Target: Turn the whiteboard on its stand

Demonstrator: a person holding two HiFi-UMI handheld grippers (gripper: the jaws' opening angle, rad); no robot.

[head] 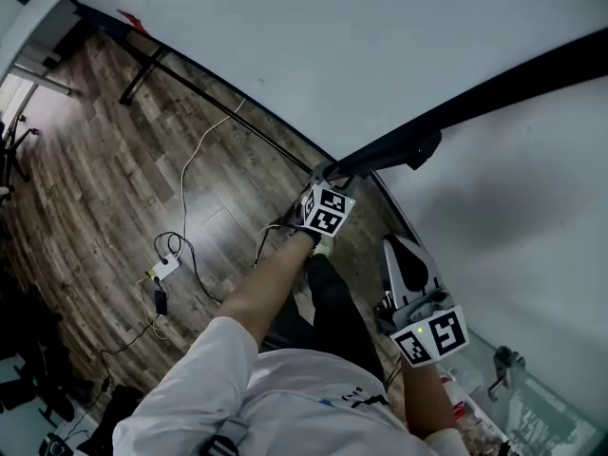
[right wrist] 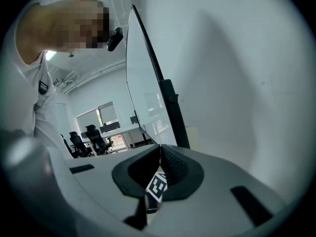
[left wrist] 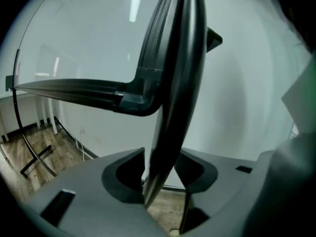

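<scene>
Left gripper (left wrist: 162,154): nearest the lens, jaws spread wide astride the board's dark frame edge (left wrist: 177,83), just below a corner; a gap shows on one side, so judged placed for a grip, not yet pinching
Whiteboard (head: 285,46): white face fills the top of the head view, its near corner at the left gripper; a frame rail is judged the sound hold for swinging it
Right gripper (head: 399,247): jaws pressed together, nothing between them, held low beside the wall (head: 532,217), apart from the board; judged standing by
Stand foot (head: 142,69): dark bar on the wooden floor (head: 104,188), well apart from the person
Cable (head: 195,150): trails loose to a power strip (head: 166,266) near the board; judged a snag risk
</scene>
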